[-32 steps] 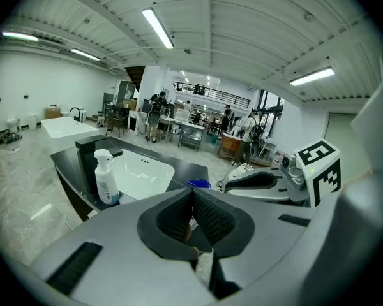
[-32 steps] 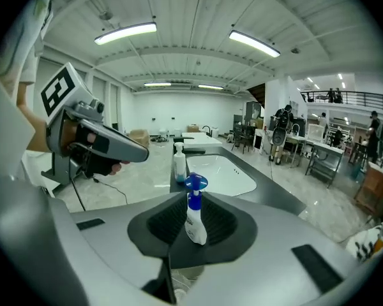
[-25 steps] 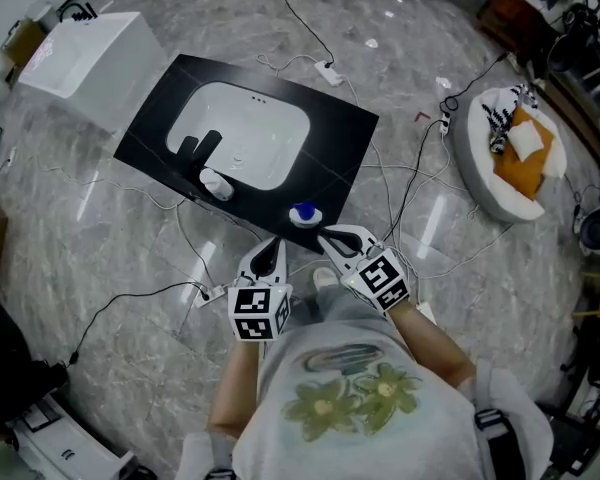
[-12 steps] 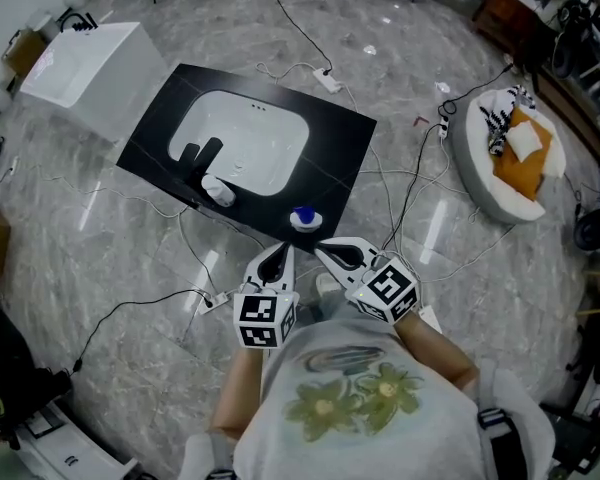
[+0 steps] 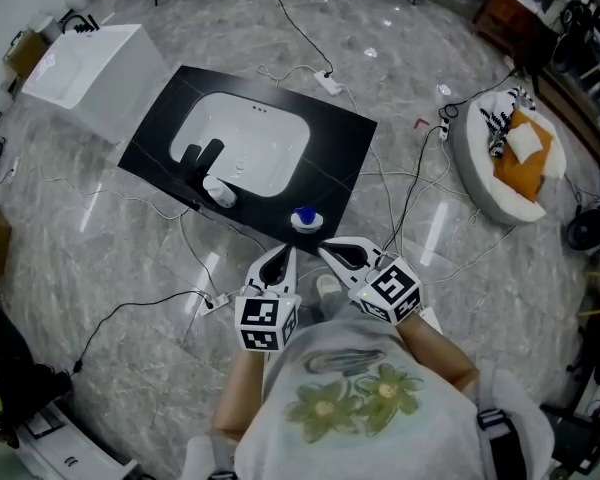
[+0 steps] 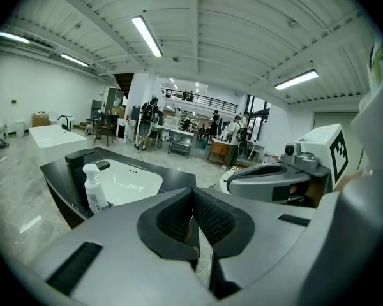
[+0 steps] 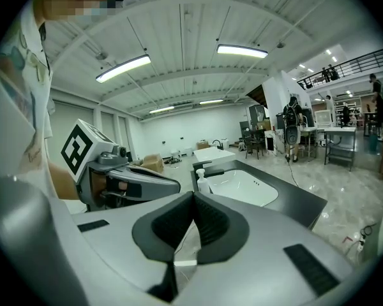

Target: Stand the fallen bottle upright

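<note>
Standing beside the black faucet [image 5: 202, 153], a white pump bottle [image 5: 217, 190] is upright on the black counter [image 5: 350, 138]. The left gripper [image 5: 278, 256] hovers short of the counter's near edge, jaws pressed together on nothing. The blue-capped bottle [image 5: 303, 216] sits at that near edge, just ahead of both grippers; I cannot tell whether it is upright or lying. The right gripper [image 5: 328, 250] is likewise closed and empty.

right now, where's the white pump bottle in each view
Head view: pump bottle left of centre, on the black counter's near edge.
Left gripper view: pump bottle lower left, upright.
Right gripper view: pump bottle near centre, upright.
Shared landmark: the white basin beside it.
</note>
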`<state>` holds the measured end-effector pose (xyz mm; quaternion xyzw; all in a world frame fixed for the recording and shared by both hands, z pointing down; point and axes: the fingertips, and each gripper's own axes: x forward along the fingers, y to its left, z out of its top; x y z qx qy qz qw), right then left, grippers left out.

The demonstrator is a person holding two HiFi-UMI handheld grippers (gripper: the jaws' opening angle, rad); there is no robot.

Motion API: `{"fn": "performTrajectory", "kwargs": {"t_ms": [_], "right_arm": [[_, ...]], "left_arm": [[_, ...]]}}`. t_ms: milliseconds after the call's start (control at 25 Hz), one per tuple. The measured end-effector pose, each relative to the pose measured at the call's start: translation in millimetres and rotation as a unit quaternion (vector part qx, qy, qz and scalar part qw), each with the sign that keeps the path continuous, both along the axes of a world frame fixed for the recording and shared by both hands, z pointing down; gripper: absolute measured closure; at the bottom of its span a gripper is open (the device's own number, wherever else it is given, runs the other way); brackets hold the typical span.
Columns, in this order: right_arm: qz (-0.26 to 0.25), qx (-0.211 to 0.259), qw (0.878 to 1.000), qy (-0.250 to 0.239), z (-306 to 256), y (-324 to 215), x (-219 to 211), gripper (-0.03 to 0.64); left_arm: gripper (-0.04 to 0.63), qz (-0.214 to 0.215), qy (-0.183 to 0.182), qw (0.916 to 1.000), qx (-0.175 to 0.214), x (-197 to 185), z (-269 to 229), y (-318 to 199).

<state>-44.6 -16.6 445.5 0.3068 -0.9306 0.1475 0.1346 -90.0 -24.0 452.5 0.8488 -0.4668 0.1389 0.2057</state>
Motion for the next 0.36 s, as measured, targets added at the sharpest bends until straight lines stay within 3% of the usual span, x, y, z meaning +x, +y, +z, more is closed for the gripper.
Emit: {"fn": "performTrajectory", "kwargs": {"t_ms": [360], "right_arm": [[0.007, 0.0, 1.0, 0.002, 2.2, 1.1, 1.8, 0.577]], "left_arm": [[0.577, 0.002, 0.002, 1.0, 0.0, 0.7, 3.7, 2.5]]}}
